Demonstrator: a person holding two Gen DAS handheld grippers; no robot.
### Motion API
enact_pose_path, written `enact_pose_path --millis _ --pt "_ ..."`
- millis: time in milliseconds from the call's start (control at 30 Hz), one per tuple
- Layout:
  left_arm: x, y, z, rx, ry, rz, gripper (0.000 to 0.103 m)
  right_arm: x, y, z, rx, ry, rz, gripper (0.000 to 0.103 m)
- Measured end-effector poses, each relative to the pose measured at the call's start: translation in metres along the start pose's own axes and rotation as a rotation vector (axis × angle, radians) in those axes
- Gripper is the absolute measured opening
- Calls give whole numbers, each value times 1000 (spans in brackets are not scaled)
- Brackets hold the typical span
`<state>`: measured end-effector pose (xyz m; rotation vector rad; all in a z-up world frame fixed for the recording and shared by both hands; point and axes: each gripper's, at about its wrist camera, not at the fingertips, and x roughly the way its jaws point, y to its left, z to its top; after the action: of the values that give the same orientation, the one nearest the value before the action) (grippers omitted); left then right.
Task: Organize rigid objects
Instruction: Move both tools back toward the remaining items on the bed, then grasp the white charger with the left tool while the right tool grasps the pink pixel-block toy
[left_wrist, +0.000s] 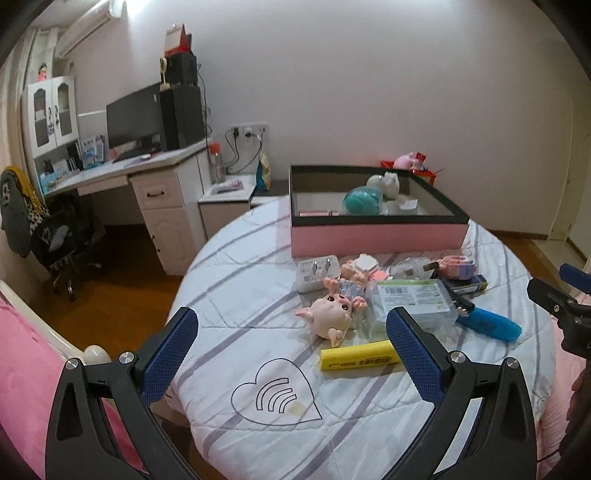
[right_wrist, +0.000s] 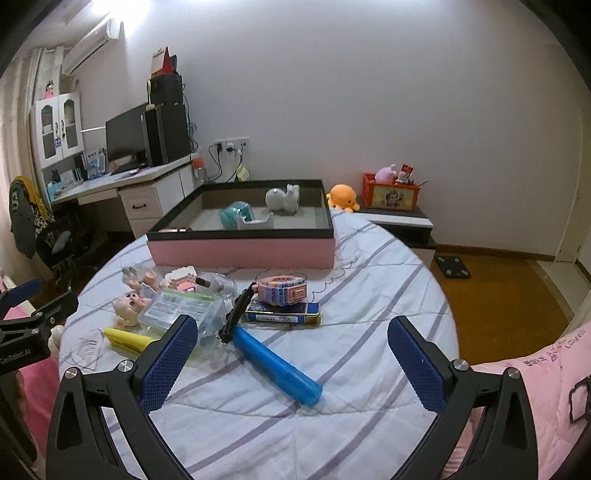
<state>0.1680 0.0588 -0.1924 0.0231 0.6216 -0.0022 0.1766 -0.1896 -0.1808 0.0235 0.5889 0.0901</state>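
Observation:
A pink box with a black rim (left_wrist: 376, 236) (right_wrist: 243, 253) stands at the far side of the bed; a teal tape dispenser (right_wrist: 236, 216) and a white figurine (right_wrist: 282, 199) lie inside. In front of it lie a pink doll (left_wrist: 332, 314), a yellow bar (left_wrist: 360, 358), a clear plastic package (left_wrist: 413, 299), a blue-handled tool (right_wrist: 277, 363) and a blue tin (right_wrist: 282, 314) with a pink toy (right_wrist: 282, 291) on it. My left gripper (left_wrist: 291, 356) is open and empty above the quilt near the yellow bar. My right gripper (right_wrist: 291, 363) is open and empty, its fingers either side of the blue-handled tool.
The bed has a white striped quilt (right_wrist: 369, 295). A desk with a monitor (left_wrist: 136, 122) and a chair (left_wrist: 55, 236) stand at the left. A bedside cabinet with an orange plush (right_wrist: 341, 197) and a red crate (right_wrist: 391, 194) stands at the back right.

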Motion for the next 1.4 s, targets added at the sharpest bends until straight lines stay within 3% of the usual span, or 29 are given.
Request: enact_pose_path --millis 667,767,1033,1133,1400 --pt "119 -2 47 -45 151 -15 103 85 -22 22 31 103 -3 103" --pt "132 -2 48 -34 172 13 103 94 -22 25 29 113 8 103" --pt "133 26 42 -122 186 -56 103 106 -18 28 19 133 30 103" --pt "131 32 39 -89 185 -13 103 107 -18 28 19 136 32 103" --pt "131 47 23 -126 215 -17 103 107 -17 27 19 140 33 103"
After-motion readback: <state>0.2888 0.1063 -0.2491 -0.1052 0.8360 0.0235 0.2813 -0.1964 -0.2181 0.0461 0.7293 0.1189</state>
